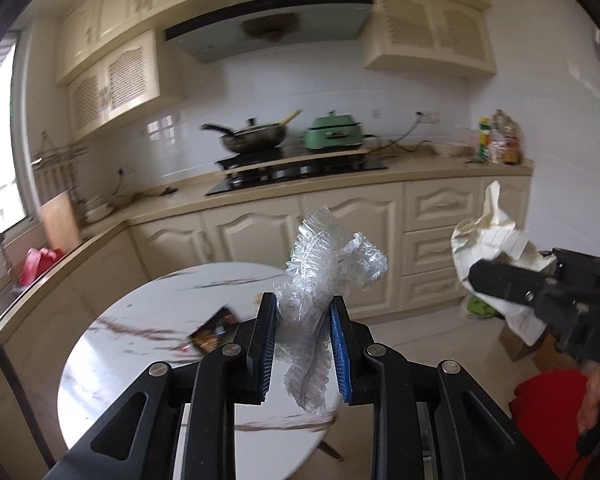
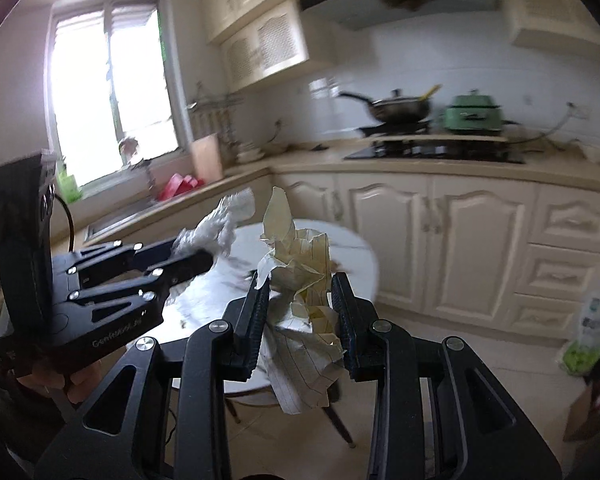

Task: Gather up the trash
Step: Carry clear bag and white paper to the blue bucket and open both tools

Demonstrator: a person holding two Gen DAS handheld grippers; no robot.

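My left gripper point(image 1: 303, 312) is shut on a crumpled clear plastic wrap point(image 1: 328, 264) and holds it in the air above the round white marble table point(image 1: 140, 320). My right gripper point(image 2: 300, 296) is shut on a crumpled sheet of lined paper point(image 2: 300, 264), also lifted above the table point(image 2: 356, 248). The right gripper with its paper point(image 1: 496, 236) shows at the right of the left wrist view. The left gripper with the plastic point(image 2: 224, 220) shows at the left of the right wrist view. A dark snack wrapper point(image 1: 214, 330) lies on the table.
Cream kitchen cabinets point(image 1: 340, 216) run behind the table, with a stove, a wok point(image 1: 252, 136) and a green pot point(image 1: 334, 132) on the counter. A cardboard box point(image 1: 520, 340) and a green-printed bag point(image 2: 588, 336) sit on the floor at the right. A sink point(image 2: 116, 216) is under the window.
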